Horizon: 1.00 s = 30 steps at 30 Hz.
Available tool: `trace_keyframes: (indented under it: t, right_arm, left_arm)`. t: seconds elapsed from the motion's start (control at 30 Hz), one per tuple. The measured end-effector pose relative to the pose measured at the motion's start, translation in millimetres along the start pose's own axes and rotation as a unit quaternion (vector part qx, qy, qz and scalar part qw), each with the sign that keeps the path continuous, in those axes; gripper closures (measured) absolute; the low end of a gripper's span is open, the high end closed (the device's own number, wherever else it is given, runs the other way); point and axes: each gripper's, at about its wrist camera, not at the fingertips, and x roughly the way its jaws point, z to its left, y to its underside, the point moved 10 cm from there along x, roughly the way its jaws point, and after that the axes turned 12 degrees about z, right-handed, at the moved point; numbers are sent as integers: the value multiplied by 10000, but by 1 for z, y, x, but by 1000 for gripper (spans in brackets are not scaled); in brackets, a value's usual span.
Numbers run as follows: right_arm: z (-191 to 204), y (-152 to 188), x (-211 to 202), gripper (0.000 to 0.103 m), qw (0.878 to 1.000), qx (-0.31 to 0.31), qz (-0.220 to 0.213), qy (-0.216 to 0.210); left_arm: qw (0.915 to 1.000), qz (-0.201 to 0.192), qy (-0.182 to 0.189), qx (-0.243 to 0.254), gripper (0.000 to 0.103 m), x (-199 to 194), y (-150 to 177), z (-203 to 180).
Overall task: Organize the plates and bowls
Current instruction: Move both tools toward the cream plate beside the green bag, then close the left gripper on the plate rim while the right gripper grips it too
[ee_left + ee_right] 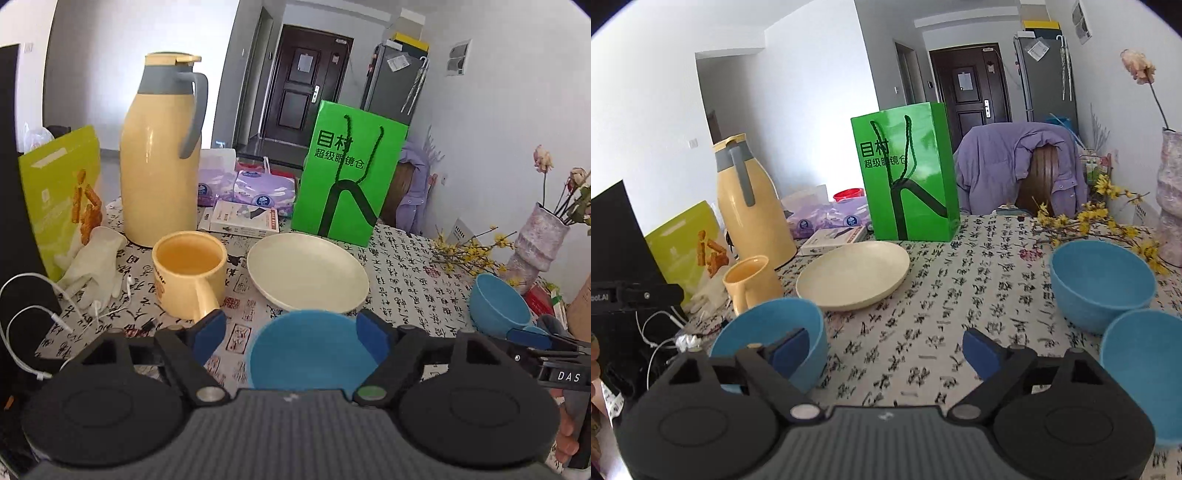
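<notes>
A cream plate [308, 271] lies on the patterned tablecloth in front of a green bag; it also shows in the right wrist view [853, 275]. A blue bowl [312, 350] sits just ahead of my left gripper [291, 338], which is open with its fingers at the bowl's sides, apart from it. My right gripper [884, 350] is open over bare cloth, its left finger in front of that same bowl [772, 332]. Two more blue bowls [1102, 282] [1145, 373] stand to its right. One of them shows far right in the left wrist view [496, 301].
A yellow mug [190, 273], a yellow thermos [160, 155], a green paper bag [349, 170], a white glove [96, 266] and earphone cables [33, 317] crowd the left and back. A vase [535, 243] with flowers stands right. A chair with a purple jacket [1019, 166] is behind the table.
</notes>
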Motion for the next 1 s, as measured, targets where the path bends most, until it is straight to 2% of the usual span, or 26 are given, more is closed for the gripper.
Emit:
trace_keyframes:
  t: [0.1, 0.23, 0.33, 0.4, 0.57, 0.7, 0.83, 0.87, 1.0]
  right_arm:
    - [-8, -35, 36, 17, 9995, 146, 201, -205]
    - [-16, -73, 95, 23, 9970, 367, 569, -376]
    - [-23, -92, 141, 31, 9954, 497, 759, -307]
    - [-29, -101, 170, 43, 9947, 567, 838, -208]
    - [-44, -112, 230, 59, 9900, 954, 1027, -149]
    - [-43, -111, 261, 69, 9903, 774, 1150, 27]
    - [-37, -110, 276, 80, 9912, 597, 1176, 90]
    - [-36, -110, 277, 87, 9917, 542, 1155, 159]
    - [-35, -108, 278, 92, 9924, 504, 1112, 160]
  left_arm:
    - [9984, 471, 144, -260, 38, 40, -27, 9]
    - [9933, 1036, 299, -424, 41, 89, -49, 10]
    - [9906, 1295, 139, -426, 49, 124, -62, 9]
    - [9888, 1429, -28, -426, 55, 145, -67, 9]
    - [9849, 1631, -360, -447, 59, 193, -73, 19]
    - [9823, 1755, -472, -444, 64, 215, -67, 23]
    - [9810, 1769, -627, -488, 69, 226, -69, 26]
    - [9810, 1738, -679, -539, 72, 225, -70, 28]
    - [9846, 1524, -784, -336, 72, 218, -81, 28]
